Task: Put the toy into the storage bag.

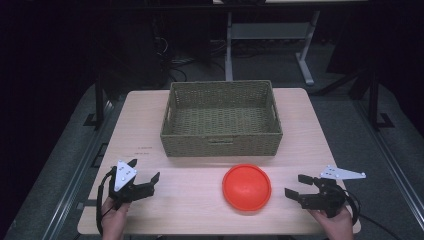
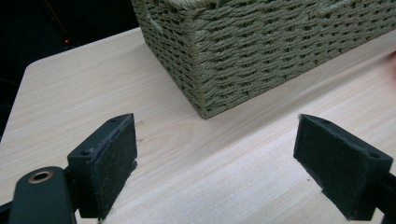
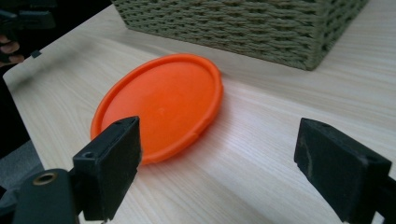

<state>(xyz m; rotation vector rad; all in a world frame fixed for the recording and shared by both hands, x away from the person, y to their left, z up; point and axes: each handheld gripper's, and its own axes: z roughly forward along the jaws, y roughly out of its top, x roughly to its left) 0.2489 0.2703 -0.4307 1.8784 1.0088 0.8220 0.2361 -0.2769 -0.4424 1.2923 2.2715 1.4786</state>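
An orange disc (image 1: 247, 187) lies flat on the wooden table (image 1: 190, 210), just in front of a woven basket (image 1: 221, 119). My left gripper (image 1: 145, 171) rests open at the table's front left, its jaws wide apart with nothing between them. In the left gripper view the gripper (image 2: 215, 163) points at the basket's near corner (image 2: 201, 70). At the front right, my right gripper (image 1: 298, 186) is open too, a short way right of the disc. The right gripper view has the disc (image 3: 161, 105) ahead and left of the gripper (image 3: 217, 163), with the basket (image 3: 243, 28) behind it.
The basket is empty and takes up the table's far middle. Bare tabletop (image 1: 140, 130) lies left and right of it. Beyond the table stand dark floor, cables and a white table frame (image 1: 305, 60). The other hand (image 3: 11, 46) shows at the top left of the right gripper view.
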